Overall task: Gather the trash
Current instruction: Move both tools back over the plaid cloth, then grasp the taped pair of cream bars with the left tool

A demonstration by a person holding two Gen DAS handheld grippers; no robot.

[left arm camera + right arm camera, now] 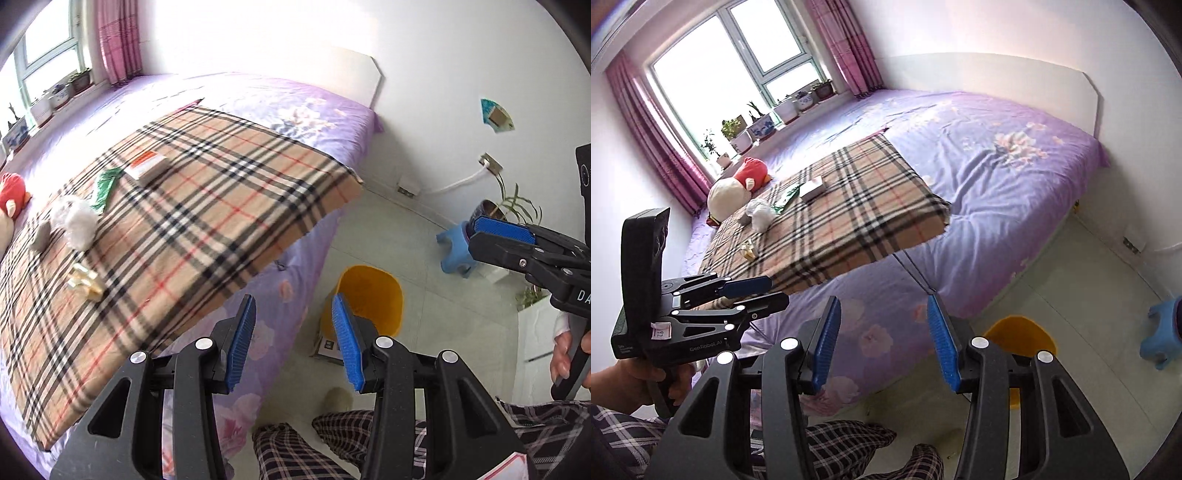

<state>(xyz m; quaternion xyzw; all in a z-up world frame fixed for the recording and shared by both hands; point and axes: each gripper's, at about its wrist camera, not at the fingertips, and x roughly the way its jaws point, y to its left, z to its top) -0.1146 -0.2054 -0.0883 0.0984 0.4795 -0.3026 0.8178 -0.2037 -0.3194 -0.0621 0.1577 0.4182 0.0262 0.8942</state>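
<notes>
Trash lies on a plaid blanket (207,192) on the bed: a white crumpled tissue (75,219), a grey lump (41,234), a gold wrapper (85,282), a green wrapper (105,186) and a small white and orange box (149,165). They also show in the right wrist view, tissue (761,214) and box (812,187). A yellow bin (369,299) stands on the floor by the bed. My left gripper (295,339) is open and empty over the bed edge. My right gripper (882,339) is open and empty, and shows at the right of the left wrist view (498,230).
A red and cream plush toy (738,182) lies near the window end of the bed. A blue stool (456,249) and potted plants (513,203) stand by the wall. A cardboard box (328,347) sits by the bin. My plaid-trousered legs (295,446) are below.
</notes>
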